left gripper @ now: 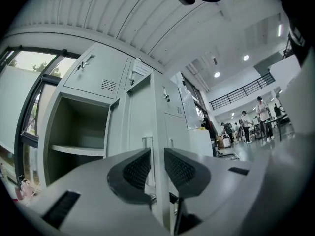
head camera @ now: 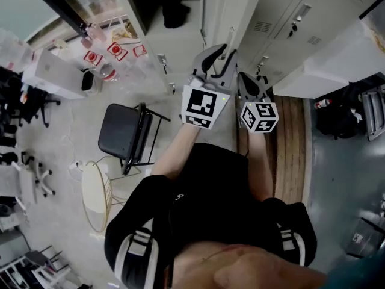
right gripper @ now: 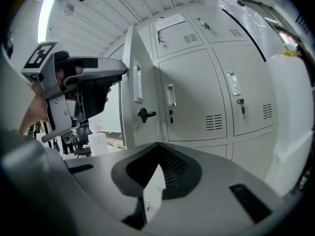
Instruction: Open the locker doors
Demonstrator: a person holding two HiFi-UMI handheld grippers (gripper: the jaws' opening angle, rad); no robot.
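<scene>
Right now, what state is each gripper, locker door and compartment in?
left gripper: jaws closed on the edge of the open locker door.
right gripper: jaws shut, empty.
open locker door: swung out from the lockers.
left compartment: open, shelf bare.
middle door: shut.
right door: shut, key in lock.

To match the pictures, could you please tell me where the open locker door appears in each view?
Head view: open locker door, top centre, just above the left claw.
Left gripper view: its edge at centre, between the jaws.
Right gripper view: left of centre, handle facing the camera.
Shared landmark: the left claw, clamped on the door's edge.
</scene>
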